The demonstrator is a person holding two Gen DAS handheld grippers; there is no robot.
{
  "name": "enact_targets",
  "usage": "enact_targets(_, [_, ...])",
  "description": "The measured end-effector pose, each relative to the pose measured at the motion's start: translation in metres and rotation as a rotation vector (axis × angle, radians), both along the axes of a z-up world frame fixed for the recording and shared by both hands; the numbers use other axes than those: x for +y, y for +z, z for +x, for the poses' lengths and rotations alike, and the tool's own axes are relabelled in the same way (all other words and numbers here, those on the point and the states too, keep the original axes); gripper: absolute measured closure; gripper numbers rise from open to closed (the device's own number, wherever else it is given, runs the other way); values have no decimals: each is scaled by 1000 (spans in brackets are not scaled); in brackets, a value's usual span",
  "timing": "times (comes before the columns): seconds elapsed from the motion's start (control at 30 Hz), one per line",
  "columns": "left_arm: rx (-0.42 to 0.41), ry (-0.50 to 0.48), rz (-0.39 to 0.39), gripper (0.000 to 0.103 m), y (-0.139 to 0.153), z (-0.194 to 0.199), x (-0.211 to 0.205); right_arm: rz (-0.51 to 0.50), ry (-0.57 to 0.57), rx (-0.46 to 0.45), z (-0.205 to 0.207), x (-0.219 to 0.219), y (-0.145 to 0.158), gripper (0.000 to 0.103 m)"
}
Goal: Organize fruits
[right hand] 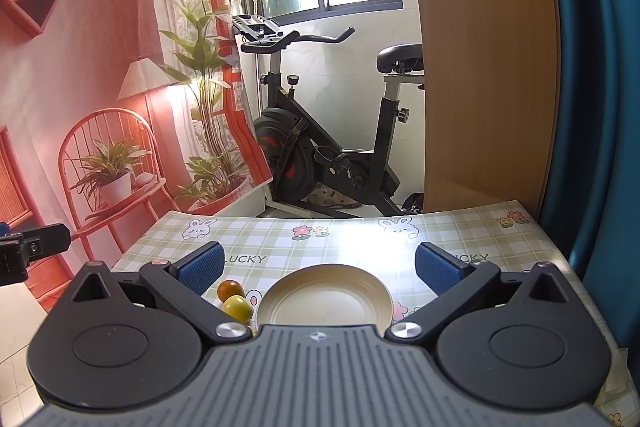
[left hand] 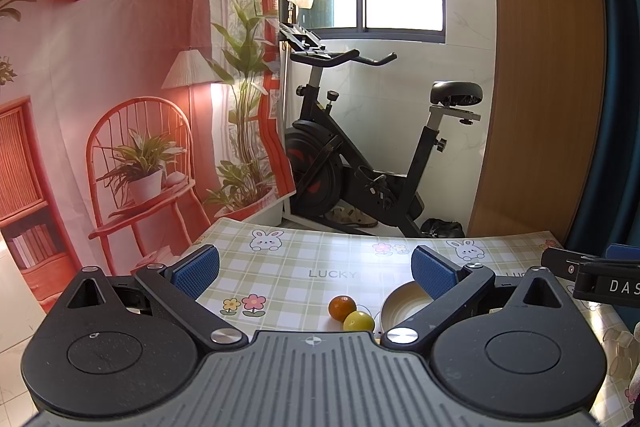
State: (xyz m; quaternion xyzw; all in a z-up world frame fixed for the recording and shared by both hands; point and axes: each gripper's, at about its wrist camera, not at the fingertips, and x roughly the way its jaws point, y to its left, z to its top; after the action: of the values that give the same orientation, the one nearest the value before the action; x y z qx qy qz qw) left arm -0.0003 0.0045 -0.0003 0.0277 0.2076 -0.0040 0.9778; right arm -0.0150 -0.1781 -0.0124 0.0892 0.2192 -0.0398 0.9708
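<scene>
A: How far along is the sorting?

B: Barely begun, I'd judge. The orange fruit [left hand: 342, 307] and the yellow fruit [left hand: 359, 320] are touching each other on the surface [left hand: 288, 267], just left of the cream bowl [right hand: 326, 301], which is sitting empty. Both are waiting to go in.

A: And the fingers?

B: The left gripper [left hand: 316, 273] and the right gripper [right hand: 318, 267] are both hovering with fingers spread wide, gripping nothing.

A: The room?

B: A checked bunny-print cloth is covering the surface; an exercise bike [left hand: 360, 155] is standing beyond it by a window, beside a printed backdrop [left hand: 120, 87].
</scene>
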Motion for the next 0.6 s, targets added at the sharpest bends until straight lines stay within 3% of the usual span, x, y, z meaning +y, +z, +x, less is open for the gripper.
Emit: enact_targets(0.6, [0, 4, -1, 0, 0, -1, -2, 0, 1, -5, -1, -2, 4, 0])
